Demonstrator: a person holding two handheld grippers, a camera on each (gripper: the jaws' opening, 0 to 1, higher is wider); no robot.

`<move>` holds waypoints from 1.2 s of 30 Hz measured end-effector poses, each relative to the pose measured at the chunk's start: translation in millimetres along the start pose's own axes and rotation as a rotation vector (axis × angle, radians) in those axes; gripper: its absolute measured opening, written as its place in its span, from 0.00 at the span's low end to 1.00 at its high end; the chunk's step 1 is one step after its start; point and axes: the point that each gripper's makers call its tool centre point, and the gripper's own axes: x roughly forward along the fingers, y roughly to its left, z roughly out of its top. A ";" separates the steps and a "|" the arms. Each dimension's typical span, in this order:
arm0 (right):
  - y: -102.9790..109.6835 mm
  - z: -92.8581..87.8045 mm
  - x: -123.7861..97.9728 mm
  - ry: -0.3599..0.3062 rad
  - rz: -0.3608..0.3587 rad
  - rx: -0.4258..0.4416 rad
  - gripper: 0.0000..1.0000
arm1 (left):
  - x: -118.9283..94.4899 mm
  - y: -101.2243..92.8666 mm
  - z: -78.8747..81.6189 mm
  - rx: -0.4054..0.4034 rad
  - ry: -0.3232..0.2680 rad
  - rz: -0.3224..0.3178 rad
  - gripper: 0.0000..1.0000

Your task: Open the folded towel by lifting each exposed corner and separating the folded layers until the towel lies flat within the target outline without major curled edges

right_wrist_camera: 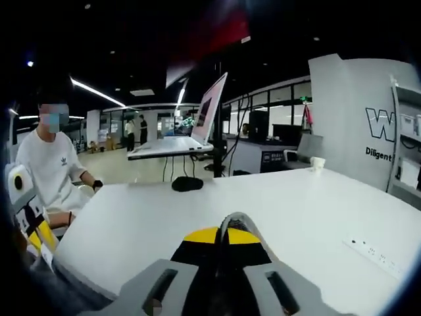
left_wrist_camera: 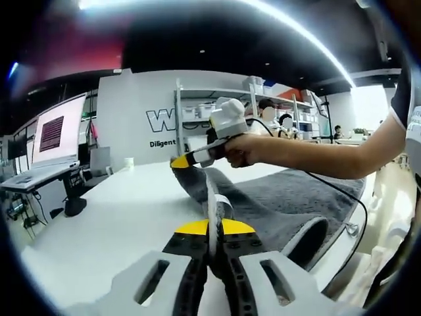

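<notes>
Grey hand-held tongs with yellow tips

Left tongs (left_wrist_camera: 209, 232): pale grey slotted arms, black ribbed inner faces, yellow caps, lower centre. Right tongs (right_wrist_camera: 228, 240) look alike. Upper centre, a hand (left_wrist_camera: 245, 150) grips a white-bodied handle trailing a black cable (left_wrist_camera: 342, 194); dark short sleeve (left_wrist_camera: 402, 92) upper right.

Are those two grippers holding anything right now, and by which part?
Yes. Both are shut on the grey towel: the left gripper pinches its near edge, and the right gripper pinches the same edge farther along, lifted off the white table.
</notes>
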 end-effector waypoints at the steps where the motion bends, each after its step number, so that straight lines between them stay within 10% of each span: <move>1: 0.1 1.5 2.1 -0.002 0.002 0.003 0.00 | -1.0 5.5 -0.1 0.003 0.004 0.012 0.03; 36: 33.3 19.0 75.3 -0.022 0.130 0.021 0.00 | -43.1 85.1 -19.7 -0.033 0.054 0.226 0.02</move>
